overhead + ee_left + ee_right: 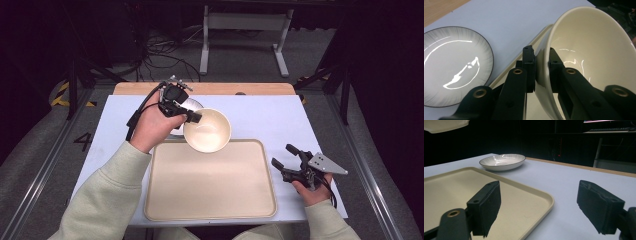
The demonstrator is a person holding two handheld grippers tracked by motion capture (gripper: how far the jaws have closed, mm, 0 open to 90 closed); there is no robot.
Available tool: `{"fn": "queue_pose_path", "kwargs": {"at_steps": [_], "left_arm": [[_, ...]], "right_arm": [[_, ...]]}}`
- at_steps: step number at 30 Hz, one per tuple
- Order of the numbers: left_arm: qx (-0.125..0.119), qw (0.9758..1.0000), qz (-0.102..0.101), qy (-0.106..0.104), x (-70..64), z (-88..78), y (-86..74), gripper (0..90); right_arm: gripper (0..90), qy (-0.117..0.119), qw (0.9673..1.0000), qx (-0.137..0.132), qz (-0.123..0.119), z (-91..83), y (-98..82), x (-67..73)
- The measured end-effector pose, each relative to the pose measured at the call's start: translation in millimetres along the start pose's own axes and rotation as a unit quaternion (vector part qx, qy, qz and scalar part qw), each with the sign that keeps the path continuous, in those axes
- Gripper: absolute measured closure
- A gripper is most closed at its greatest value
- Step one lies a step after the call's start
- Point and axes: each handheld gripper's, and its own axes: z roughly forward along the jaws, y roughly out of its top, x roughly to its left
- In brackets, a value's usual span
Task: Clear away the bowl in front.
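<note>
Item 1, left hand-held gripper [192, 118]: in my left hand, raised above the desk [280, 117]. Its jaws pinch the rim of the bowl [207, 130], one pad on the outer wall, the other inside; the left gripper view shows the wall clamped between both pads [530, 62].

Item 2, bowl: cream, glossy, empty. It hangs off the tip of my left hand-held gripper, tilted with its mouth turned away from my hand, over the far edge of the tray [210, 185]. It is clear of the tray surface and touches only the jaws.

Item 3, tray: cream, rectangular, rounded corners, flat on the desk. It lies below and on the near side of my left hand-held gripper, and just beside my right one, on the side toward my left hand.

Item 4, plate [451, 67]: white with a dark rim and fine ribbing, resting on the desk behind my left hand-held gripper, beyond the tray's far corner. In the right gripper view it sits well ahead of the jaws, past the tray.

Item 5, right hand-held gripper [291, 161]: in my right hand, low over the desk just off the tray's side edge. Jaws spread wide, nothing between them; the right gripper view shows the tray corner and bare desk in the gap.

Item 6, desk: pale blue-white top with a wooden strip along the far edge.
</note>
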Motion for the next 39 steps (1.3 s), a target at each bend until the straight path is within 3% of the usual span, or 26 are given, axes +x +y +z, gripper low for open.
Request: {"fn": "queue_pose_path", "kwargs": {"at_steps": [13, 19, 27, 39], "left_arm": [[0.042, 0.9983, 0.015, -0.037, -11.6, 19.3, -2.6, 81.6], [0.062, 0.9964, 0.006, -0.058, -10.8, 31.1, -6.9, 81.6], [0.075, 0.9954, -0.002, -0.059, -8.0, 47.2, -13.9, 81.6], [0.102, 0.9936, 0.004, -0.049, -10.6, 63.8, -19.0, 81.6]], "right_arm": [[19.9, 0.000, 1.0000, 0.001, 0.000, 0.4, 0.1, 0.1], [19.8, 0.001, 1.0000, 0.001, -0.002, 0.2, 0.1, 0.2], [19.9, 0.002, 1.0000, 0.001, -0.001, 0.2, 0.1, 0.0], [19.8, 0.003, 1.0000, 0.001, -0.001, 0.2, 0.1, -0.1]]}}
